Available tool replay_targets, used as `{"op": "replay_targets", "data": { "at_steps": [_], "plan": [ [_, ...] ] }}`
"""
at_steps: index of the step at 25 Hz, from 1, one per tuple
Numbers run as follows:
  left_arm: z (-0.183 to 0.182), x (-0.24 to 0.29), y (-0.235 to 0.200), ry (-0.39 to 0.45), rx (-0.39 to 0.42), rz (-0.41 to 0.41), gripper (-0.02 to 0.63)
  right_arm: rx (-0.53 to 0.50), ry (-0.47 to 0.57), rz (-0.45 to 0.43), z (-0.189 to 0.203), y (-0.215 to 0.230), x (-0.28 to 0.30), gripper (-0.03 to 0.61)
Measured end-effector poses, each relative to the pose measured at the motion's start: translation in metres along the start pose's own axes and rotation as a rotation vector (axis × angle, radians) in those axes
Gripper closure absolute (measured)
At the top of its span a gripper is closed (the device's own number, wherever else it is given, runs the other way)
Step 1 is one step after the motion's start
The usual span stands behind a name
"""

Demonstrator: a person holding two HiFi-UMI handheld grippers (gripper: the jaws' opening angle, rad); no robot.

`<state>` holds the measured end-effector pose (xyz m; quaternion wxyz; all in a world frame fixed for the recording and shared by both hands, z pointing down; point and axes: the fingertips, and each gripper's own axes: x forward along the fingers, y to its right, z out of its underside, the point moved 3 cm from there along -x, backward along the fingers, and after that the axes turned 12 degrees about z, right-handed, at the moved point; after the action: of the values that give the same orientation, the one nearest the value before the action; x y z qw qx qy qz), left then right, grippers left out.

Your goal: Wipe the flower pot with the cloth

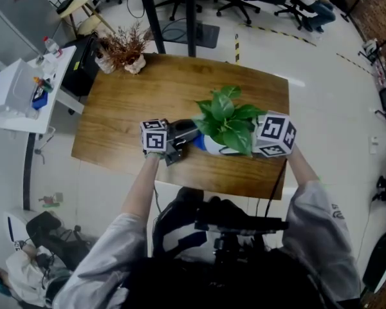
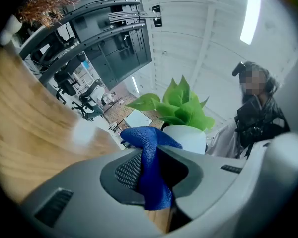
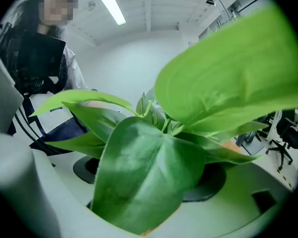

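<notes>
A white flower pot (image 1: 212, 145) with a green leafy plant (image 1: 228, 118) stands near the front middle of the wooden table (image 1: 128, 102). My left gripper (image 1: 192, 137) is shut on a blue cloth (image 1: 199, 141), held against the pot's left side. In the left gripper view the cloth (image 2: 151, 150) sticks out between the jaws of the left gripper (image 2: 154, 170), just short of the pot (image 2: 188, 137). My right gripper (image 1: 257, 143) is at the pot's right side. In the right gripper view that gripper (image 3: 149, 182) has its jaws either side of the plant; the leaves (image 3: 144, 177) cover the pot.
A dried brown plant (image 1: 123, 49) sits at the table's back left corner. A white side table (image 1: 19, 92) with small items stands to the left. Office chairs (image 1: 238, 5) are behind the table. The pot is close to the table's front edge (image 1: 219, 188).
</notes>
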<state>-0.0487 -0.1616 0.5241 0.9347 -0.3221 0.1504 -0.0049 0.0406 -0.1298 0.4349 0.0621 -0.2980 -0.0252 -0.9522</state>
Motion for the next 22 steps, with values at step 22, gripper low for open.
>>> {"op": "replay_targets", "data": {
  "at_steps": [22],
  "plan": [
    [-0.016,-0.007,-0.003,0.324,-0.097,0.159,0.546,0.142,0.176,-0.030,-0.040,0.010,-0.007,0.135]
  ]
}}
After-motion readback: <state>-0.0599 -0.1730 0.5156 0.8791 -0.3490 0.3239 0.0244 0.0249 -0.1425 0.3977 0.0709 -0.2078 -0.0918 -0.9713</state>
